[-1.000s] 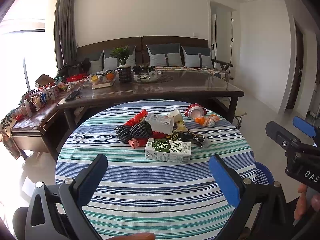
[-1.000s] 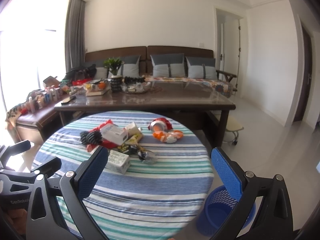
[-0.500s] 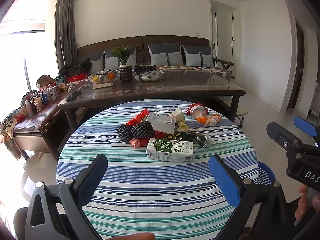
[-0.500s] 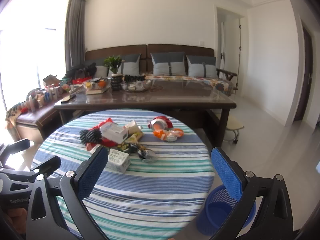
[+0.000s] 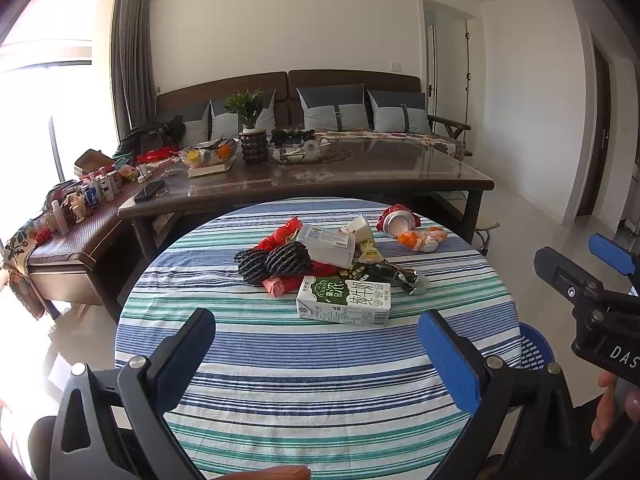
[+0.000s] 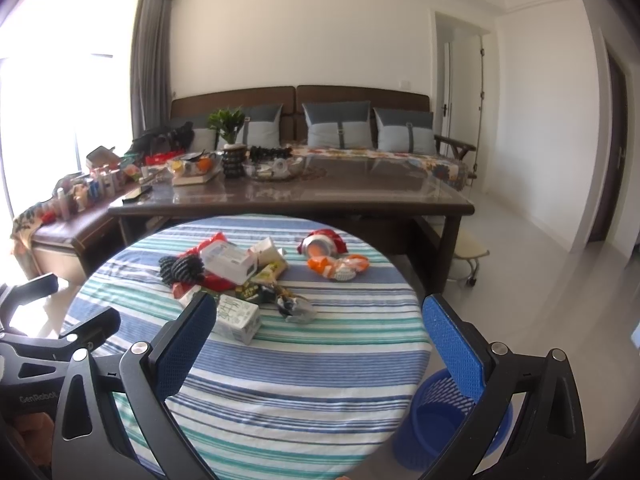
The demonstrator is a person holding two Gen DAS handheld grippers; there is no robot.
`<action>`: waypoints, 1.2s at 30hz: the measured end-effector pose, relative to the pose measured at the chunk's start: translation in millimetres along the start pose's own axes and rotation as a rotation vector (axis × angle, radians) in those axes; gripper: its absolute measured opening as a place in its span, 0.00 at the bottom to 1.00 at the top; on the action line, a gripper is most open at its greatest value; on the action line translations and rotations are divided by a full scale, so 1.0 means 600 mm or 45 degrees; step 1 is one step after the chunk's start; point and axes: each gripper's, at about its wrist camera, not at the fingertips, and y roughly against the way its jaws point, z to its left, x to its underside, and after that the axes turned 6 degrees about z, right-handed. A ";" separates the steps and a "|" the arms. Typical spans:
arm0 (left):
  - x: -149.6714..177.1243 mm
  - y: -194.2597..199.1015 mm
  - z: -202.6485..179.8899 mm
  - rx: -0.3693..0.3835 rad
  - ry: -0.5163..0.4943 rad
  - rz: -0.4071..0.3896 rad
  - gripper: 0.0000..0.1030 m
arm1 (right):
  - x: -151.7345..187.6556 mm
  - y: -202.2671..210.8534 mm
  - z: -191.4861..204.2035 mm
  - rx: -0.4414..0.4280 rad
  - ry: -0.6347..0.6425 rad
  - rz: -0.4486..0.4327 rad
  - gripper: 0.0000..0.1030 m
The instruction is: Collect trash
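Both claws, left [image 5: 316, 356] & right [image 6: 320, 344], spread wide w/ nothing held; grabbing the green-and-white milk carton [image 5: 344, 300] (abutting crumpled wrappers) could drag neighbours off the striped round tabletop [image 5: 320, 400], missing the blue plastic bin [image 6: 452, 420].

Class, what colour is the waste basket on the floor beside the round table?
Blue; the waste basket shows best in the right wrist view.

Striped cloth tablecloth [image 5: 320, 360], printed paper milk carton [image 5: 344, 300], glossy dark tabletop [image 5: 360, 172]

left gripper [image 5: 316, 344] eased slightly toward the milk carton [image 5: 344, 300], right gripper [image 6: 320, 336] barely shifted
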 end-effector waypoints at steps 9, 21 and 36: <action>0.001 -0.003 -0.001 -0.004 -0.002 0.004 1.00 | 0.000 -0.001 0.002 -0.001 0.004 0.004 1.00; 0.001 -0.004 -0.001 -0.004 -0.002 0.006 1.00 | 0.002 -0.002 0.002 -0.004 0.007 0.009 1.00; 0.010 -0.009 -0.001 -0.012 -0.008 0.012 1.00 | 0.003 -0.002 0.003 -0.005 0.010 0.012 1.00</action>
